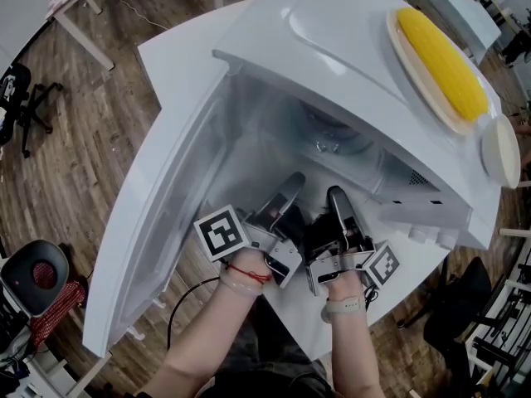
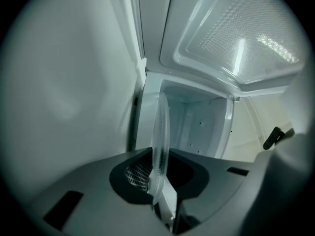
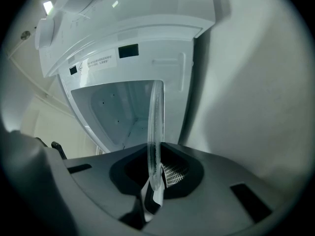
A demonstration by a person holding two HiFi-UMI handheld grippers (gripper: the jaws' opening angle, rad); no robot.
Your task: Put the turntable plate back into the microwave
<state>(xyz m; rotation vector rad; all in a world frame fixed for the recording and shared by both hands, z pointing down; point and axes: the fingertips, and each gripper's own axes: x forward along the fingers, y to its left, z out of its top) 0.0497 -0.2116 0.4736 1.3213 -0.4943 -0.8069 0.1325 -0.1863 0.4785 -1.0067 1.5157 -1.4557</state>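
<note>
Glass turntable plate (image 2: 160, 146) edge-on before open microwave (image 1: 332, 48); yellow corn (image 1: 444, 60) on top.

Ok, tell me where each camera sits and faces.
Head view: on the person's head, steeply down at the open microwave; both forearms, left claw, right claw show.
Left gripper view: on the left claw, facing the cavity; jaws clamp the turntable plate.
Right gripper view: on the right claw, same cavity, same plate.
Shared: that plate, edge-on.

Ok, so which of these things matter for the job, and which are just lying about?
Job: turntable plate, held by left gripper and right gripper; open microwave.
Lying about: corn on a dish, small round white thing, both atop the microwave.
</note>
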